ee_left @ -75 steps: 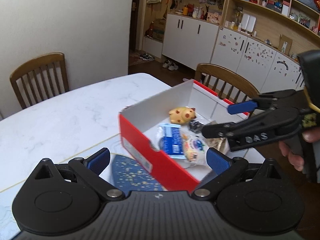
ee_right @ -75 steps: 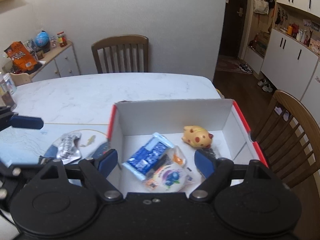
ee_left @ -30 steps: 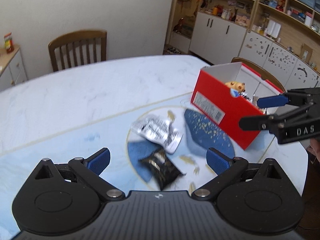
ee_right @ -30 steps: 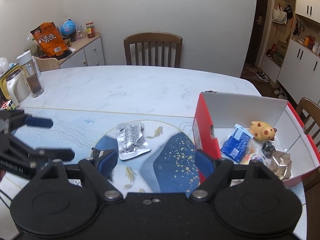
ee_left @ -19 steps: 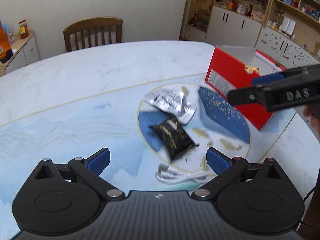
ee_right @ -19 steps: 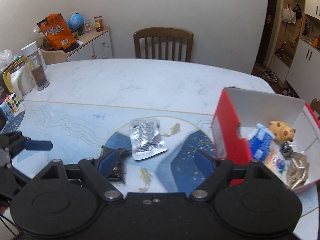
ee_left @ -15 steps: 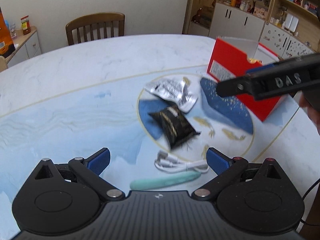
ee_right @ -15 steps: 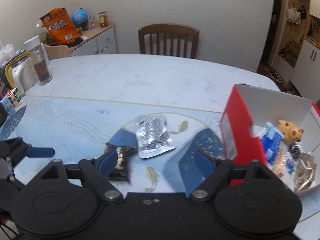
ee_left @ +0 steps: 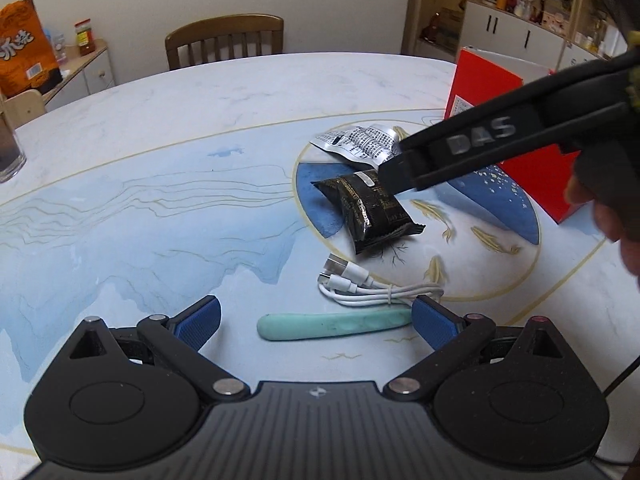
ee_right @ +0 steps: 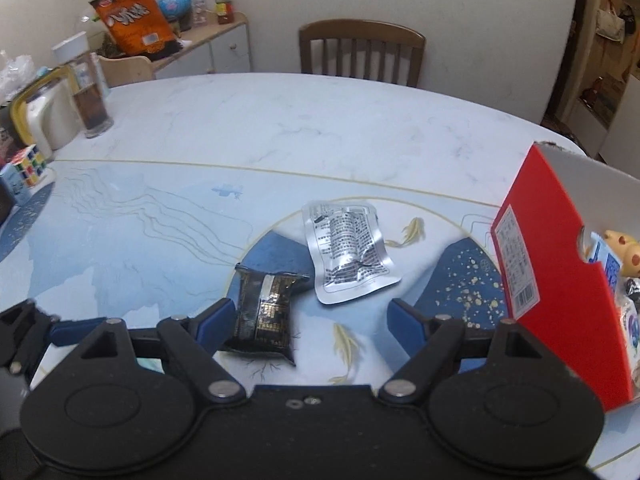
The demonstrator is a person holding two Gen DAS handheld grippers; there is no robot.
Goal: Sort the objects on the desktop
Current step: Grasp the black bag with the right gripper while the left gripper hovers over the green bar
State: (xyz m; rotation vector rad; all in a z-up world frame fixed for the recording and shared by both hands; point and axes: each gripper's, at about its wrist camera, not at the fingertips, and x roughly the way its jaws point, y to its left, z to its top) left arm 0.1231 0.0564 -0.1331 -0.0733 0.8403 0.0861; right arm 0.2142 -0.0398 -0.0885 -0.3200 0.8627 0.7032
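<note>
Snack packets near the red box (ee_right: 560, 280) look light, crinkly and slippery: I'd pinch the black packet (ee_right: 264, 316) across its puffy middle, not its sealed ends. My right tool (ee_right: 310, 322) hangs wide and empty over it; my left tool (ee_left: 316, 320) is wide too, holding nothing.

The counter (ee_left: 168, 128) is smooth, polished stone-like material with pale marbling and a printed blue and gold design. The black packet (ee_left: 366, 210) is glossy crinkled foil; the silver packet (ee_right: 346, 250) is shiny, wrinkled foil with printed text. The white cable (ee_left: 372, 286) looks like smooth plastic, and the mint-green handle (ee_left: 332, 325) beside it has a soft matt finish. The red box (ee_right: 560, 280) is matt cardboard, white inside. Both the left claw (ee_left: 316, 318) and the right claw (ee_right: 306, 318) are matt black plastic with ribbed blue pads (ee_left: 200, 320) and bright metal rivets. The chair (ee_right: 360, 52) is varnished wood.
</note>
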